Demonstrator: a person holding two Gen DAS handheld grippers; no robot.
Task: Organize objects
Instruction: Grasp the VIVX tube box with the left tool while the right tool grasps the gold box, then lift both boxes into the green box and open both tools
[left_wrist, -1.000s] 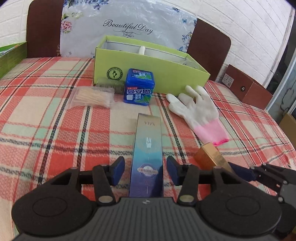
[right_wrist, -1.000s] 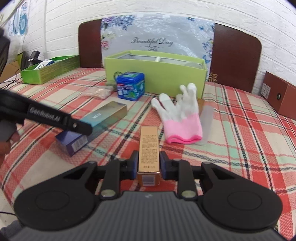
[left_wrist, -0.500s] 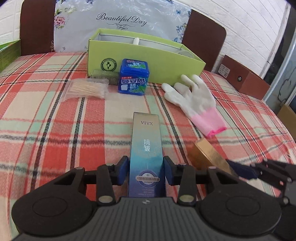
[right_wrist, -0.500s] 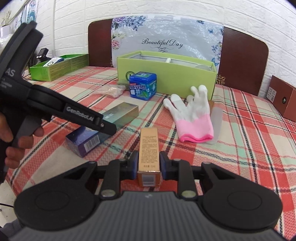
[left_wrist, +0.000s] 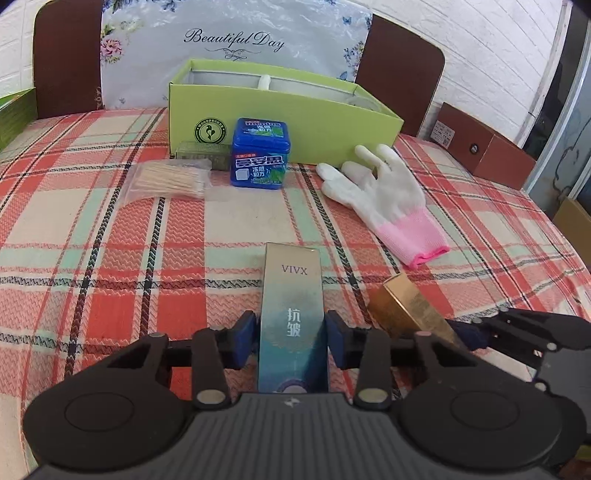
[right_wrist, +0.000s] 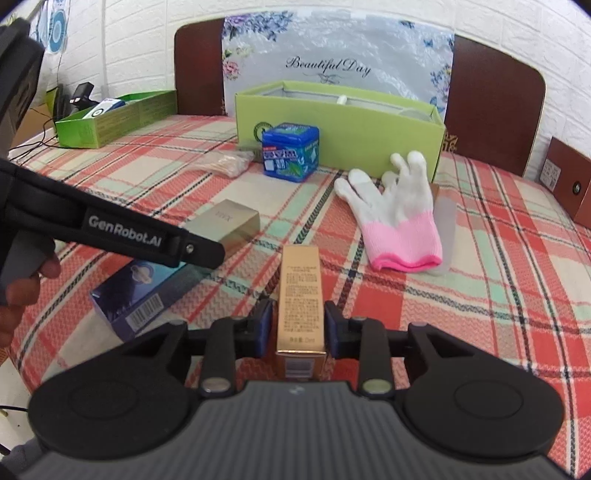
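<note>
Grip is applied by both devices at once. The VIVX box (left_wrist: 292, 325), a long blue-and-silver carton, is clamped between the pads of the left gripper (left_wrist: 291, 341); its long axis runs straight away from the left wrist camera, the end printed "VIVX" pointing toward the green open box (left_wrist: 280, 122) at the far side of the desk (left_wrist: 92, 240), and its near end is hidden under the gripper body. In the right wrist view the same carton (right_wrist: 173, 273) is seen lying low over the plaid cloth, crossed by the left gripper's black finger. The gold box (right_wrist: 301, 295), a slimmer carton, is clasped between the pads of the right gripper (right_wrist: 298, 330), its long axis likewise pointing forward along the fingers toward the green open box, with its barcode end nearest the camera. In the left wrist view the gold box (left_wrist: 410, 308) is seen just beside the VIVX box, on its right, angled away from it. Further out, a blue gum tub (left_wrist: 258, 153), a bag of toothpicks (left_wrist: 168, 179) and a white-and-pink glove (left_wrist: 388, 199) are laid on the cloth near the green open box.
</note>
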